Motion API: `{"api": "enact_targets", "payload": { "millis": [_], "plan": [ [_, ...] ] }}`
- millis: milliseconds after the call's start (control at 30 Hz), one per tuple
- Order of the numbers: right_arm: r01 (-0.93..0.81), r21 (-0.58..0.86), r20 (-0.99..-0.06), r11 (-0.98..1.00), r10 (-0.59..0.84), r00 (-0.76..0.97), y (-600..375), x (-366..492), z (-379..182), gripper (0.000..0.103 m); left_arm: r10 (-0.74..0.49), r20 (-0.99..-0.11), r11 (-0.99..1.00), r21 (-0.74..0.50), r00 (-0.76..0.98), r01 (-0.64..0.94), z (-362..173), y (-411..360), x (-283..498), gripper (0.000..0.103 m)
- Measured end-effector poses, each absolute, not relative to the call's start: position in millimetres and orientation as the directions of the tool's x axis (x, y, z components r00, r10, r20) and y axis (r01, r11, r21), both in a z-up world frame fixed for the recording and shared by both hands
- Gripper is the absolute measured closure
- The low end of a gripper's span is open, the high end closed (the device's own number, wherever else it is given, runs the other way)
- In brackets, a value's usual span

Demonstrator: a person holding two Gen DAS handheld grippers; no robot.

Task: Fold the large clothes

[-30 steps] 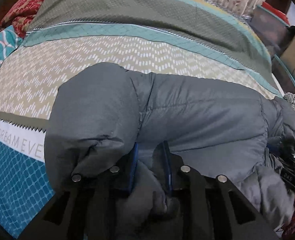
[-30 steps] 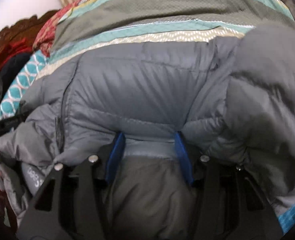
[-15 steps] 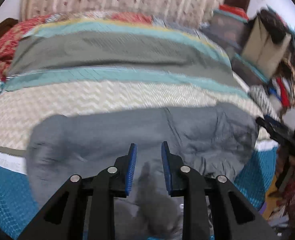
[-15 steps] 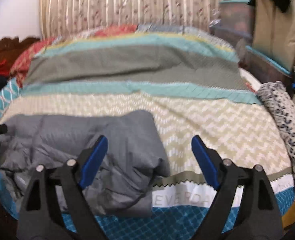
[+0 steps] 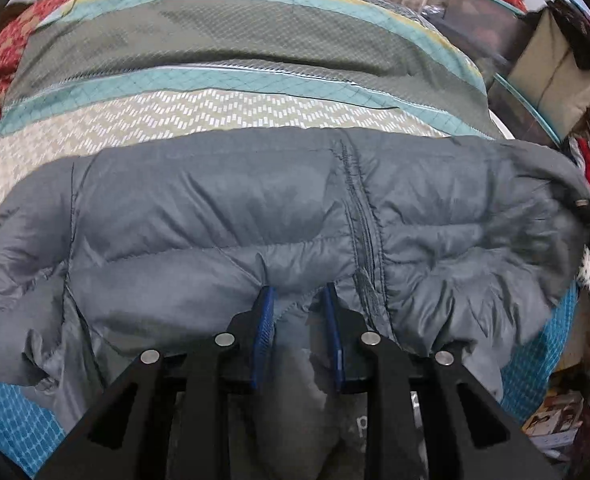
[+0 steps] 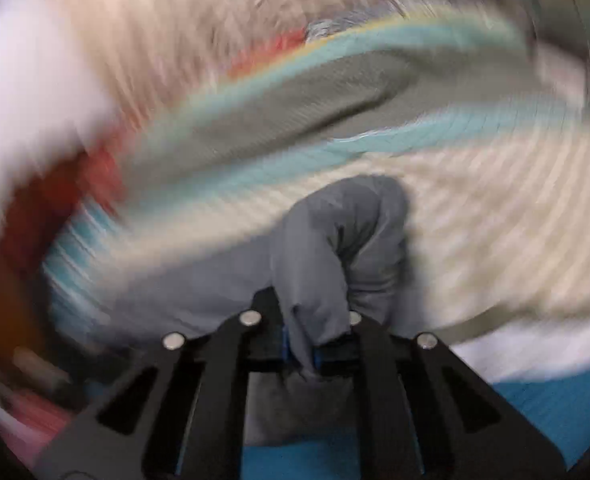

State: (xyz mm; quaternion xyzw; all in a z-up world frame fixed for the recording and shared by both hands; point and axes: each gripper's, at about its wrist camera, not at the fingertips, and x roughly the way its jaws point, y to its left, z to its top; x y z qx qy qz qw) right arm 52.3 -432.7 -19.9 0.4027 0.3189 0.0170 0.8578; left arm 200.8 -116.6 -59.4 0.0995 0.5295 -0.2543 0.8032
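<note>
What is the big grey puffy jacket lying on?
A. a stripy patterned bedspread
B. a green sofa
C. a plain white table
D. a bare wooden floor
A: the grey quilted puffer jacket lies across a bedspread with teal, olive and beige patterned stripes, which shows behind it and along its edges.

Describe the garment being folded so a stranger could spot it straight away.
Start at the striped bedspread banded in teal, olive and beige zigzag. Across its near side lies the grey puffer jacket, quilted in soft horizontal tubes with one vertical seam. It is the only plain, unpatterned fabric on the bed, and both tongs grip it.
</note>
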Motion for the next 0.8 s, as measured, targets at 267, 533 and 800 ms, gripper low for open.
{"api": "enact_targets", "payload": {
  "millis": [267, 533, 800],
  "plan": [
    [0.443, 0.852, -0.519, 0.279, 0.344, 0.782, -472.7, 14.9, -155.0, 0.095, -0.300, -0.914, 0.855, -0.131, 0.274, 0.502, -72.0, -121.6, 206.9, 0.069],
    [0.449, 0.793, -0.590, 0.411, 0.337, 0.734, -466.2, 26.3, -144.4, 0.086, -0.242, -0.923, 0.847, -0.051, 0.299, 0.529, -60.5, -128.5, 200.2, 0.069],
    [0.360, 0.662, -0.600, 0.657, 0.177, 0.780, -470.8, 5.2, -64.9, 0.030, -0.287, -0.790, 0.890, -0.010, 0.542, 0.456, 54.4, -40.3, 222.6, 0.038]
  ]
}}
